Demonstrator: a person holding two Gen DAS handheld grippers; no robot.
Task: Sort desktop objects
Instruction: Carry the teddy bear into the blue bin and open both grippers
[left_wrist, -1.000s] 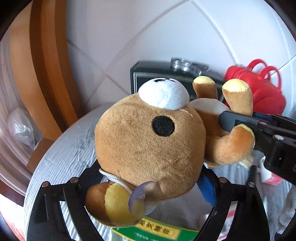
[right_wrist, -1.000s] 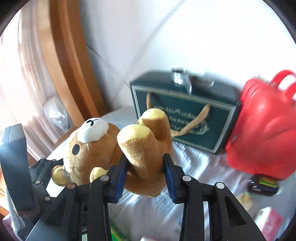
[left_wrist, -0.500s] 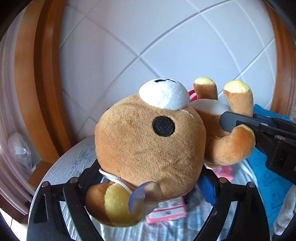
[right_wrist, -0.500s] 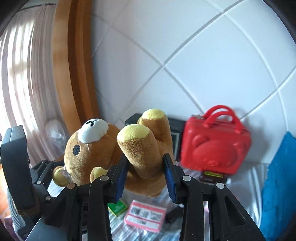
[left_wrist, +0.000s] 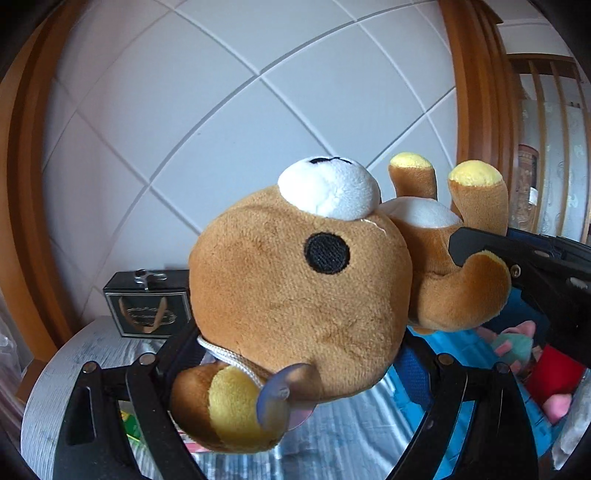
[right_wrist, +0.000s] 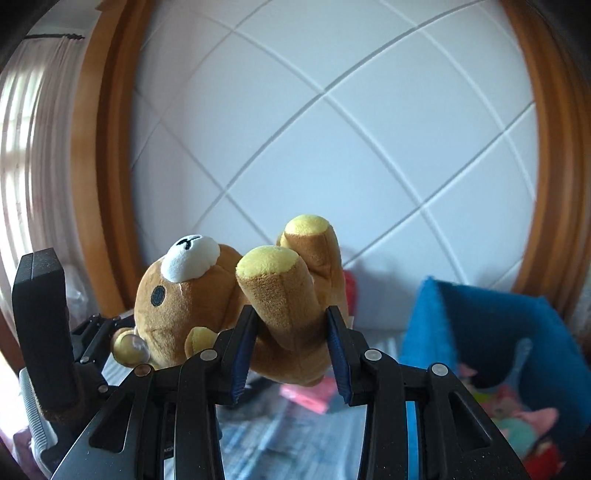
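Above the grey-clothed tabletop, a brown plush bear with a white muzzle and yellow paw pads hangs on its back between two hand-held claws, clear of everything below. The left claw stands wide and clamps the bear's round head from both sides, while the right claw is set narrow and pinches the two upturned legs, its blue pads pressing into the plush. The bear's long axis runs across from one claw to the other, head towards the left claw, feet towards the right, belly and muzzle up. To the right and lower lies an open blue fabric bin with soft toys already in it, a pink and green one showing near its bottom. That bin looks like the place for the bear, and it lies on the leg side, so the right claw is the nearer of the two to it. A dark green gift box with a rope handle stands far off to the left by the wall, and a pink packet, blurred, lies on the tabletop under the bear.
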